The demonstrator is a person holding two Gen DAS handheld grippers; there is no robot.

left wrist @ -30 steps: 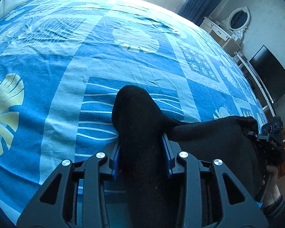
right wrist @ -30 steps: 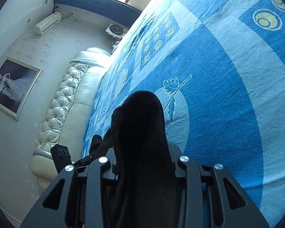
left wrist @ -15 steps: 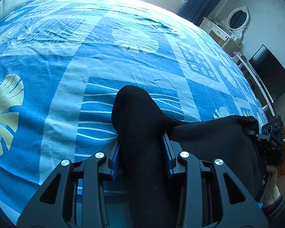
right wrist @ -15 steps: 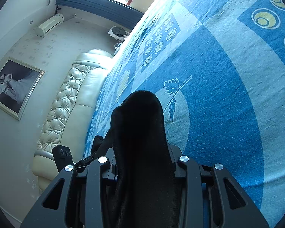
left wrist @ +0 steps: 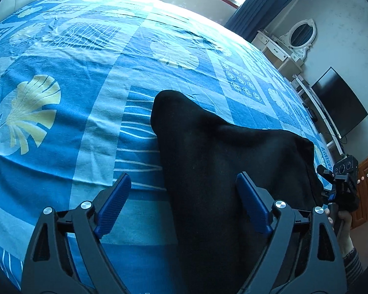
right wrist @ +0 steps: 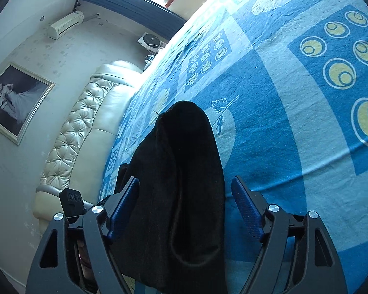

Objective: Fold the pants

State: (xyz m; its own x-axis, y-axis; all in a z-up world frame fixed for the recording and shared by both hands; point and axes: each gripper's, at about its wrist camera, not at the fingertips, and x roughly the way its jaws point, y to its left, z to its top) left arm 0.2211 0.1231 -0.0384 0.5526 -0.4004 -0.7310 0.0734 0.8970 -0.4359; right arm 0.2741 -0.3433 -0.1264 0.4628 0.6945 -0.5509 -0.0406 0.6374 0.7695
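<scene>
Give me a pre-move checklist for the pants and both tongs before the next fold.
1. Left tongs let go of the black pants: ok, jaws opening, pads clear.
2. Right tongs let go: ok, jaws opening, cloth between them, unpinched.
3. Pants resting on the blue bedsheet: ok.
4. Folded edges aligned: cannot tell, near part hidden.
5. Sheet beyond the pants free of other items: ok.
</scene>
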